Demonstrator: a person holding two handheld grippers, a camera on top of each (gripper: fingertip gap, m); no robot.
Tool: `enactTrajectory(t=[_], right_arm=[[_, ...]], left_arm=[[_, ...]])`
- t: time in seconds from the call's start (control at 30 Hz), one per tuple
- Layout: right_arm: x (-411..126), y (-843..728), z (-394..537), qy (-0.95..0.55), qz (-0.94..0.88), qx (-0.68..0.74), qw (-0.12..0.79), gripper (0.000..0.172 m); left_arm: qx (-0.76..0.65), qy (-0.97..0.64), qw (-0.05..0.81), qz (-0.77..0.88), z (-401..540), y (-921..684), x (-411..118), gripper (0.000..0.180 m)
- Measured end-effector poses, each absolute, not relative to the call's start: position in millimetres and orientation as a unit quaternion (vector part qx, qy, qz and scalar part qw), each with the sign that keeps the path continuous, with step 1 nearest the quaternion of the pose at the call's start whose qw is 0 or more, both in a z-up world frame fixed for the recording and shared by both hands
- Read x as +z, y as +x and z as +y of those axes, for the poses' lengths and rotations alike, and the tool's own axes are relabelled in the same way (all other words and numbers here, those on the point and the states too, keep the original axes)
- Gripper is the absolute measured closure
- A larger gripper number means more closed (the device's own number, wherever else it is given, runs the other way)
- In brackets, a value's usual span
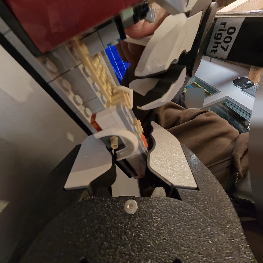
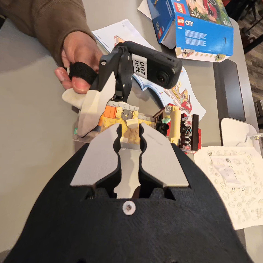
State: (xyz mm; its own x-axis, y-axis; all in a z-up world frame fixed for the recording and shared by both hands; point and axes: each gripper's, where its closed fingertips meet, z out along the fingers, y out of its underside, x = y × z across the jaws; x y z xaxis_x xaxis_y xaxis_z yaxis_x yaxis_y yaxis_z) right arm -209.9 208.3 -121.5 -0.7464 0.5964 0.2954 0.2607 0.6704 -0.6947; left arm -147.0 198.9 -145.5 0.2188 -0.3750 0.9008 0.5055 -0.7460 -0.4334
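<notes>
Nearest my right lens, my right gripper (image 2: 130, 125) fills the lower half of its frame; its fingers stand a little apart with nothing pinched, hovering just over the tan studs at the middle of the brick model (image 2: 128, 128). A small white curved piece (image 2: 132, 122) sits on the studs just beyond the fingertips, apart from both pads as far as I can judge.

That brick model rests on the grey table (image 2: 28, 128) at mid-frame, its grey base plate flat, orange and yellow bricks on top, a dark red and black vehicle section (image 2: 189, 131) at its right end. My left gripper (image 1: 130, 142) pinches the model's left end, one pad on each side of the base; I judge this steadies the build while the other tool works above it. In its own view the model runs diagonally from upper left to the fingers, a white arch piece (image 1: 128, 136) right at the tips.

My left hand (image 2: 76, 59), in a brown sleeve, reaches in from the upper left of the right view, thumb through a black strap.

Beyond lie a blue toy box (image 2: 199, 31) upper right, an open instruction booklet (image 2: 177, 91), and printed sheets (image 2: 234, 185) at lower right.
</notes>
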Motion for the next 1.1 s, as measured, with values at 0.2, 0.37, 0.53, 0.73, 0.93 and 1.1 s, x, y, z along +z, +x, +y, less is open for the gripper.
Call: enactTrajectory(t=[0.2, 0.37, 0.53, 0.73, 0.93, 1.1], right_arm=[[-124.8, -206.3, 207.4, -0.232, -0.886, 0.308, 0.257, 0.149], [-127.8, -202.1, 204.1, -0.216, -0.897, 0.291, 0.254, 0.151], [-132.2, -203.8, 207.2, -0.212, -0.906, 0.247, 0.271, 0.151], [-131.4, -205.8, 201.7, -0.216, -0.903, 0.251, 0.275, 0.153], [-122.4, -204.0, 192.7, -0.199, -0.901, 0.255, 0.290, 0.154], [-125.2, -207.9, 199.3, -0.192, -0.907, 0.211, 0.311, 0.151]], left_arm=[[-0.629, -0.696, 0.342, -0.045, 196.9, -142.7, -146.2, 0.133], [-0.630, -0.698, 0.336, -0.045, 195.7, -139.2, -147.1, 0.133], [-0.630, -0.697, 0.338, -0.055, 196.2, -138.9, -147.6, 0.134], [-0.628, -0.698, 0.339, -0.057, 196.3, -139.1, -148.2, 0.134], [-0.621, -0.703, 0.342, -0.059, 197.3, -139.3, -149.7, 0.134], [-0.616, -0.708, 0.340, -0.055, 196.8, -137.6, -150.8, 0.134]])
